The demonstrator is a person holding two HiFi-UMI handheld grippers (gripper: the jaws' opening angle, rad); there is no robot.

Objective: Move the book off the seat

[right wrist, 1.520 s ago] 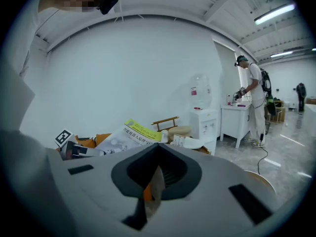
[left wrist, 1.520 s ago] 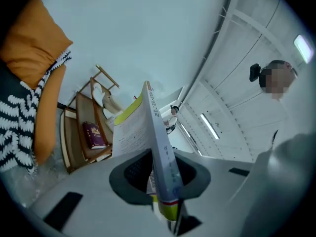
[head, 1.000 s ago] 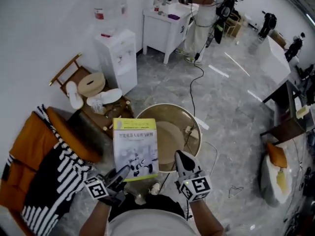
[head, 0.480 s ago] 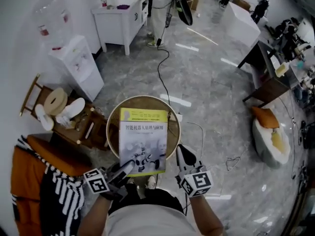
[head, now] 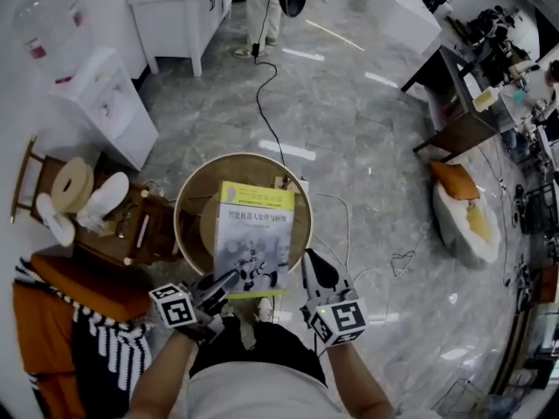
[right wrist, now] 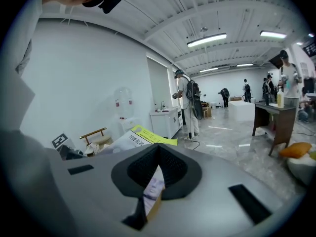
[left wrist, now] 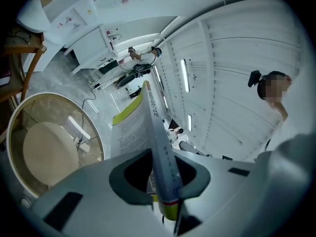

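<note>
Both clamp the book [head: 253,244]: left tongs [head: 227,281] on spine, clear only in left gripper view; right tongs [head: 309,262] on corner. Now centred over round surface [head: 194,195], prev. its left edge.

Book [head: 253,238] above table [head: 184,206], near edge held between left gripper [head: 232,278] and right gripper [head: 307,261]. Chair [head: 122,238] left of table; dispenser [head: 100,103] behind chair.

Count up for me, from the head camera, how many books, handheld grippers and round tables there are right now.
book: 1
grippers: 2, the left gripper and the right gripper
round table: 1
Total: 4
</note>
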